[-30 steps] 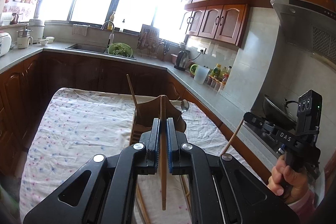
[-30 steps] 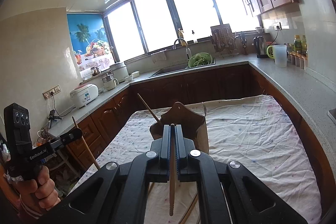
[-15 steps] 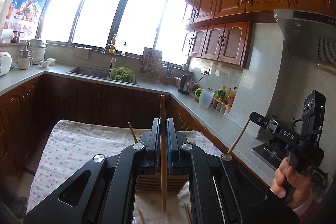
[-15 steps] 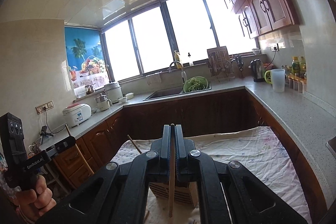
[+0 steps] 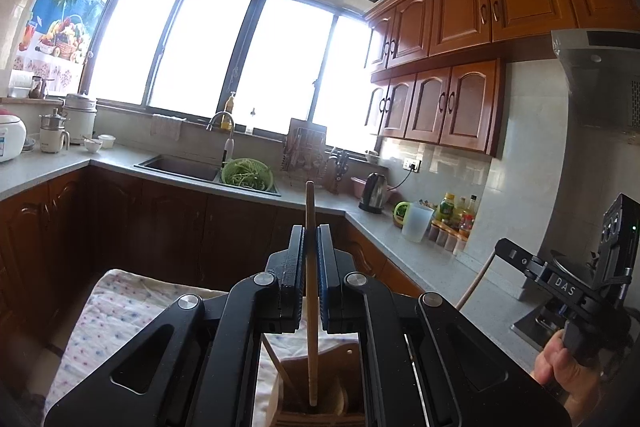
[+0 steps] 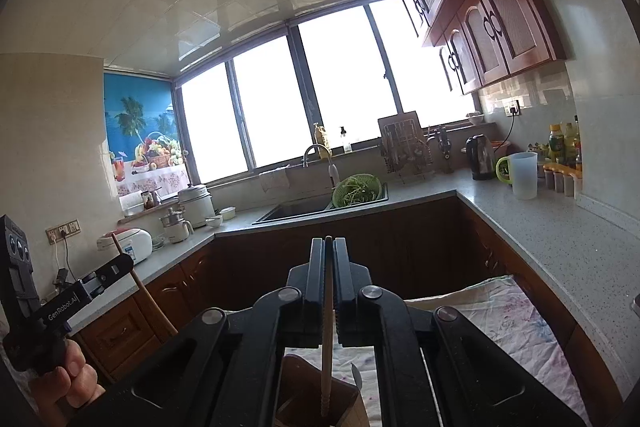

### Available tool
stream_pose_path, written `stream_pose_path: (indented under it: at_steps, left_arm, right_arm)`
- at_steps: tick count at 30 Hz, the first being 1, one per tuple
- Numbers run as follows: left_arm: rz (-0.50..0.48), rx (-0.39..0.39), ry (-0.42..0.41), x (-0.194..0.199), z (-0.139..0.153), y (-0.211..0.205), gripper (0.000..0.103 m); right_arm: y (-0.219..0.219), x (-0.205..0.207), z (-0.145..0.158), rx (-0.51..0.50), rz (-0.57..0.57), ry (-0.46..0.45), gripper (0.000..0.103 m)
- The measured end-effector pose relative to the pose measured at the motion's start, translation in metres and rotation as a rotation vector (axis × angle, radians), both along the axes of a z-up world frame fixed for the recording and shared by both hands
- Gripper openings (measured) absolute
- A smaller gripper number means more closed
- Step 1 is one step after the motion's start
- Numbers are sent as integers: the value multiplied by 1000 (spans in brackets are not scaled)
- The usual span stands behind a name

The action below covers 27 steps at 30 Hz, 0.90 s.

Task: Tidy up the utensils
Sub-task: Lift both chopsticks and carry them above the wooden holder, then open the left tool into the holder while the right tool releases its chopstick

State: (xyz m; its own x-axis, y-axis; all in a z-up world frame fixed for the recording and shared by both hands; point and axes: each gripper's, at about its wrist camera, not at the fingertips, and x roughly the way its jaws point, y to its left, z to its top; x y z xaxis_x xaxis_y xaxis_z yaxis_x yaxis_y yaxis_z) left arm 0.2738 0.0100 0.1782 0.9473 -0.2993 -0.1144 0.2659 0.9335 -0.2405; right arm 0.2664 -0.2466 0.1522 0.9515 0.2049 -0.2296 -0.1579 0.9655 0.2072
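Each chopstick stands nearly upright, long axis vertical. The left claw (image 5: pixel 311 247) is clamped shut on a wooden chopstick (image 5: pixel 310 307) whose lower tip hangs over the mouth of the wooden utensil holder (image 5: pixel 320 387). The right claw (image 6: pixel 328 259) is likewise closed on a paler chopstick (image 6: pixel 327 347), tip down over the same holder. The holder sits on a cloth-covered tabletop (image 6: pixel 520 327), with open cloth to its left and right and the grey counter (image 6: pixel 540 227) beyond on the right.
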Motion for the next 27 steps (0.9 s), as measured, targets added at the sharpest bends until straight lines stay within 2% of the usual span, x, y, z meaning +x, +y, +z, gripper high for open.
stream_pose_path:
  at_steps: [6, 16, 27]
  left_arm:
    - [33, -35, 35, 17, -49, -2, 5]
    - [31, 14, 112, 30, -102, -21, 5]
    - [19, 1, 155, 37, -105, -15, 6]
  right_arm:
    - [3, 10, -39, -11, -13, 21, 3]
    - [-1, 14, -93, 22, -35, 95, 4]
    - [-2, 20, -90, 13, -29, 127, 4]
